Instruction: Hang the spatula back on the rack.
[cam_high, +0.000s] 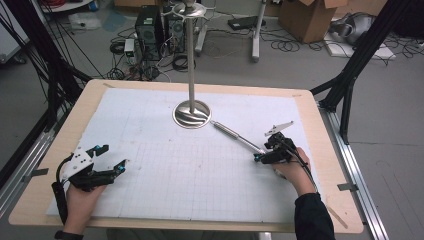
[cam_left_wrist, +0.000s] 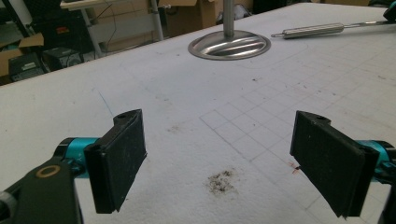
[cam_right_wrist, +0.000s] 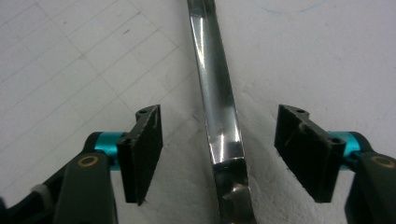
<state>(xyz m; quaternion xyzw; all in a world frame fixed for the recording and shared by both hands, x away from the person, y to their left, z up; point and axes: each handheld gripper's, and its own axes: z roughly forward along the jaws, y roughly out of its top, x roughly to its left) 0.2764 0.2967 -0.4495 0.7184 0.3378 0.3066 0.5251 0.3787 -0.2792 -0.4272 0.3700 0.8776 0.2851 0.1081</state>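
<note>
High view: your right claw (cam_high: 260, 155) sits at the near end of the metal rod (cam_high: 236, 134), which lies on the worktop (cam_high: 150, 200) beside the stand base (cam_high: 192, 115); your left claw (cam_high: 114, 159) rests well apart. Left gripper view: your left claw (cam_left_wrist: 219, 158) is spread over bare sheet. Right gripper view: your right claw (cam_right_wrist: 219, 149) is apart, the rod (cam_right_wrist: 217, 98) between its pads, untouched.

Black grippers, teal fittings, black jaws, dark sleeve (cam_high: 312, 215)
</note>
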